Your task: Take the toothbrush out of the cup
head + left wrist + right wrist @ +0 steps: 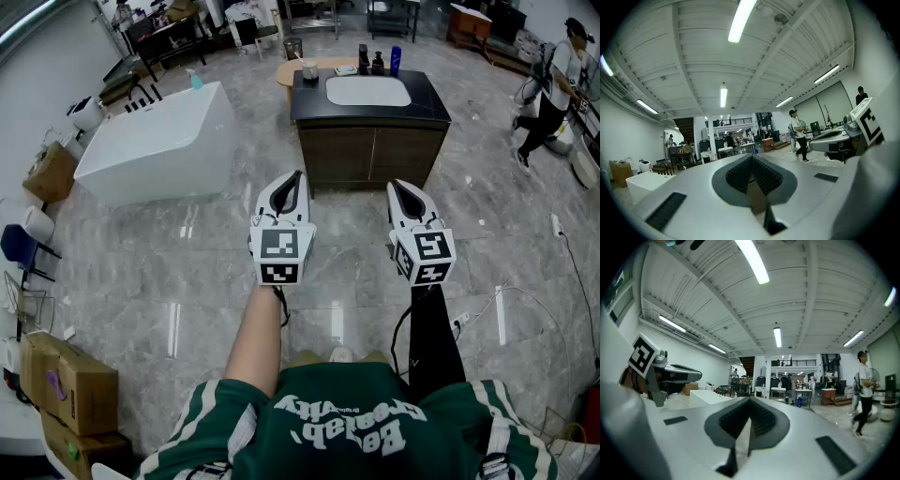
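Standing well back on the marble floor (169, 272), the person held both tools out level in the head view: the left gripper (294, 183) and the right gripper (397, 189) side by side, aimed at the dark desk (427, 101) with its white basin (367, 91). The cup (307, 72) sat at the desk's far left corner, well apart from both grippers. A thin stem rose from it, probably the toothbrush (303, 62), though it was too small to be sure. Bottles (378, 62) stood behind the basin, and a white bathtub (159, 141) lay off to the left.

The left gripper view showed its ribbed pads pressed together with nothing between them. Only the open hall lay ahead, with the right gripper alongside.

The right gripper view showed the same — pads closed tight on each other, holding nothing, with the bathtub far off beyond them.

The step in hand looked like the approach, and the grasp itself was not yet begun. The next move would call for closing the gap to the desk, spreading one gripper's jaws and bringing them around the stem above the cup's rim — perhaps with the other gripper steadying the cup.
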The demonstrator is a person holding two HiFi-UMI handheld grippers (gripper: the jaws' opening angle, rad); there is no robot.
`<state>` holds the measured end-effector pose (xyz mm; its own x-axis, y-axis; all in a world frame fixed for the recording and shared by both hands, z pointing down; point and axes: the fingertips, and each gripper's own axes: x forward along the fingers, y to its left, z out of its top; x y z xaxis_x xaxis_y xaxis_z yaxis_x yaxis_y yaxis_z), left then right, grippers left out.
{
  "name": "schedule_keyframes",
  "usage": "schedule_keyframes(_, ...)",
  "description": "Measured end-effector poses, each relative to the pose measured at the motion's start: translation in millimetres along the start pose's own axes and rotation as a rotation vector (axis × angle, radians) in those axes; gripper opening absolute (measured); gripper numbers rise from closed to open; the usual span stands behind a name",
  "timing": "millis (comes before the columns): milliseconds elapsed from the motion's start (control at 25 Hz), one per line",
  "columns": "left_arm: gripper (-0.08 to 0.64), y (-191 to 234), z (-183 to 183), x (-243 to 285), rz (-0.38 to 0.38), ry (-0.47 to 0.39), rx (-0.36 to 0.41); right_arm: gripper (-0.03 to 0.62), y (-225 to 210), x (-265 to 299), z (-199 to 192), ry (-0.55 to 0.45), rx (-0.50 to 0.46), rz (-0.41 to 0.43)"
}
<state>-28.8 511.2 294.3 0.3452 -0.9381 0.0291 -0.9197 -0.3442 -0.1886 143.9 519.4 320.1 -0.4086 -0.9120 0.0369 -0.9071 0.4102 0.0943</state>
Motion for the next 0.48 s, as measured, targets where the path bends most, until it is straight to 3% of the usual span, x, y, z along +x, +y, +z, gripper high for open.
schedule_keyframes(400,0.000,-2.2,-9.8,-4.1,0.003,0.002,-0.028,0.005,-4.1,0.3,-10.6,0.008,0.013,-0.026)
schedule_keyframes(480,0.000,-0.7,-9.7,-3.6,0.009,0.001,-0.030,0.032,-1.1,2.8,-11.4,0.007,0.003,-0.012)
